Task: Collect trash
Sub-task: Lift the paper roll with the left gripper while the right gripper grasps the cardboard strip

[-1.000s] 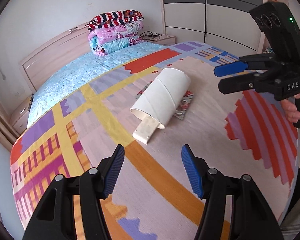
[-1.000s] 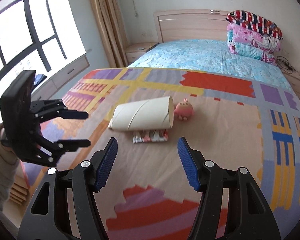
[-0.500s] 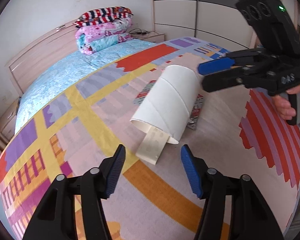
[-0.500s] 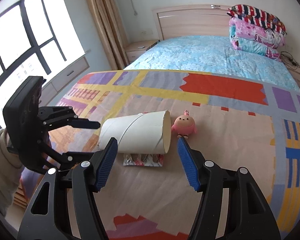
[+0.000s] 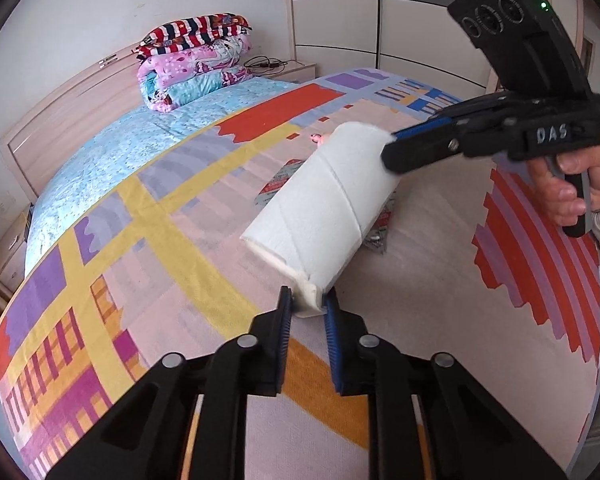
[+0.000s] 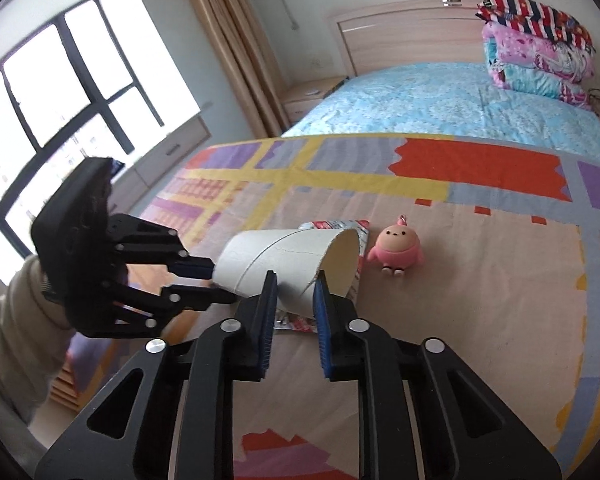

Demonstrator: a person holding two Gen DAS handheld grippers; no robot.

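Two grippers are on one white cardboard tube (image 5: 332, 204) now, one at each end. A second ago both sets of fingers stood spread and short of the tube, which lay flat on the patterned bedspread (image 5: 148, 280); since then both have just been closing, and the tube's end toward the left gripper now looks lifted off the spread.

Nearest in the left wrist view, the left gripper (image 5: 306, 312) pinches the flattened paper tab at the tube's lower end, blue pads (image 5: 285, 320) tight on either side of it. At the tube's far end, the right gripper (image 5: 396, 148) comes in from the right, held by a hand (image 5: 572, 192), one finger lying over the tube's upper wall.

From the right wrist view, the right gripper (image 6: 294, 292) nips the rim of the tube's open mouth: one pad against the outer wall, the other at the torn edge of the rim. The wall sits between the fingers. The left gripper (image 6: 216, 284) clamps the tube's opposite end, a sleeve (image 6: 16, 344) behind it.

Under the tube lies a flat foil wrapper (image 6: 340, 226), poking out beyond the mouth. Just beside the tube's mouth sits a small pink toy figure (image 6: 398, 250), apart from the tube. Well beyond the tube, folded quilts (image 6: 536, 48) are stacked at the headboard (image 6: 404, 36).
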